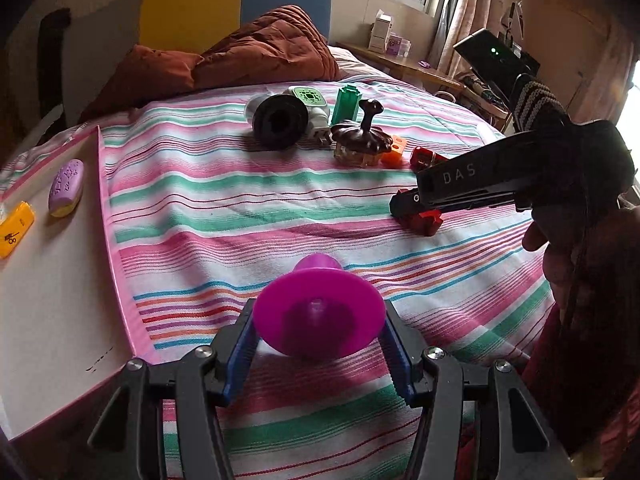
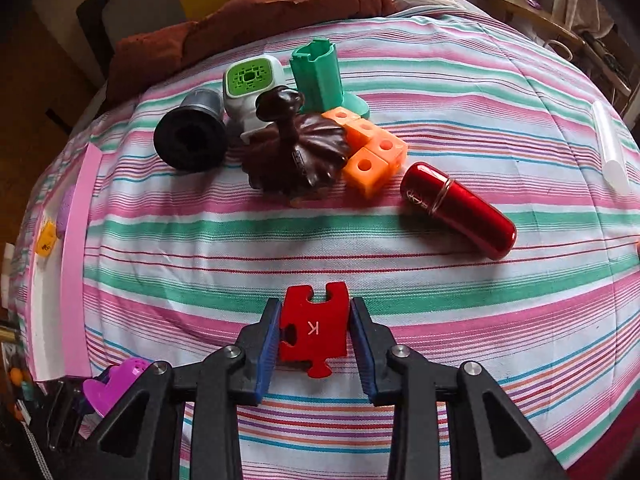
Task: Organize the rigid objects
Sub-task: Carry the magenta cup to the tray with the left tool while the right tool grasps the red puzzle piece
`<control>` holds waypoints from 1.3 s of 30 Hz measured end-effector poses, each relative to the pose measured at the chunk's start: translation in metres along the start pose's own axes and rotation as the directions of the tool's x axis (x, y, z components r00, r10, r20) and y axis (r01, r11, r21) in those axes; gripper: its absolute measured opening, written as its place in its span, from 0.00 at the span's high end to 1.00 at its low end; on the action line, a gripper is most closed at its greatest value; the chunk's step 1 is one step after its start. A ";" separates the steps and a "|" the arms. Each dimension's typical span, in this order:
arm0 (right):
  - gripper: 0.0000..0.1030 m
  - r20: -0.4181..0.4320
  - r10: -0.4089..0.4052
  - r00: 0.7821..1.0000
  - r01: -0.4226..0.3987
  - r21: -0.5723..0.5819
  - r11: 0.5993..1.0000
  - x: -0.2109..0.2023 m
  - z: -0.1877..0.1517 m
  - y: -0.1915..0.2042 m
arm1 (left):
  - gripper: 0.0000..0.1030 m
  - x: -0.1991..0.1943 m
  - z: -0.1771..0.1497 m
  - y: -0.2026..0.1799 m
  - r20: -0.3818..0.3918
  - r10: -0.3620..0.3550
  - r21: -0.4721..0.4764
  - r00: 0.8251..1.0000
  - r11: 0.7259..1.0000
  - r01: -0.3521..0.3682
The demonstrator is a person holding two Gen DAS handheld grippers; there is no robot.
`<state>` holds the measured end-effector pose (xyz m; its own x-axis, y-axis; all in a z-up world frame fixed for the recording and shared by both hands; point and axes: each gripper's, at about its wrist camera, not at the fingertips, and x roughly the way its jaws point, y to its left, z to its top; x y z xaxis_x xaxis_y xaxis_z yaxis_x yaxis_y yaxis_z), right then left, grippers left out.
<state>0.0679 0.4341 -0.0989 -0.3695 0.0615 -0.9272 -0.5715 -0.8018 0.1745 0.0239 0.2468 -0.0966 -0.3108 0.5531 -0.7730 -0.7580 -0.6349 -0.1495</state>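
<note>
My left gripper (image 1: 318, 322) is shut on a magenta plastic funnel-shaped piece (image 1: 320, 316), held above the striped bed cover. My right gripper (image 2: 314, 330) is shut on a red puzzle piece marked K (image 2: 314, 328), low over the cover; it also shows in the left wrist view (image 1: 420, 220). Ahead lie a black cylinder (image 2: 190, 136), a green-and-white gadget (image 2: 250, 84), a green plastic holder (image 2: 320, 76), a dark brown lidded jar (image 2: 296, 152), orange cubes (image 2: 370, 152) and a red capsule-shaped case (image 2: 460, 210).
A pink-edged white tray (image 1: 52, 280) lies at the left with a purple oval item (image 1: 66, 188) and a yellow item (image 1: 14, 230) on it. A brown quilt (image 1: 256, 52) is heaped at the bed's head. A clear tube (image 2: 610, 148) lies far right.
</note>
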 end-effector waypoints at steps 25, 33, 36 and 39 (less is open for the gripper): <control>0.67 0.039 -0.107 0.993 0.111 -0.117 0.987 -0.011 -0.016 -0.002 | 0.44 -0.066 0.018 0.014 0.087 0.089 -0.081 0.992 0.993 -0.082; 0.67 0.063 -0.143 0.988 0.152 -0.164 0.975 -0.016 -0.022 -0.006 | 0.44 -0.088 0.017 0.039 0.107 0.108 -0.149 0.988 0.985 -0.091; 0.67 0.068 -0.148 0.987 0.157 -0.169 0.973 -0.019 -0.023 -0.010 | 0.44 -0.098 0.013 0.061 0.112 0.136 -0.196 0.984 0.974 -0.113; 0.67 0.074 -0.153 0.985 0.164 -0.173 0.971 -0.021 -0.024 -0.014 | 0.44 -0.106 0.010 0.094 0.107 0.185 -0.264 0.977 0.952 -0.152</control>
<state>0.1018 0.4298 -0.0898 -0.3308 0.2270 -0.9160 -0.4885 -0.8717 -0.0396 -0.0198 0.1339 -0.0229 -0.5054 0.4803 -0.7169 -0.5233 -0.8311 -0.1879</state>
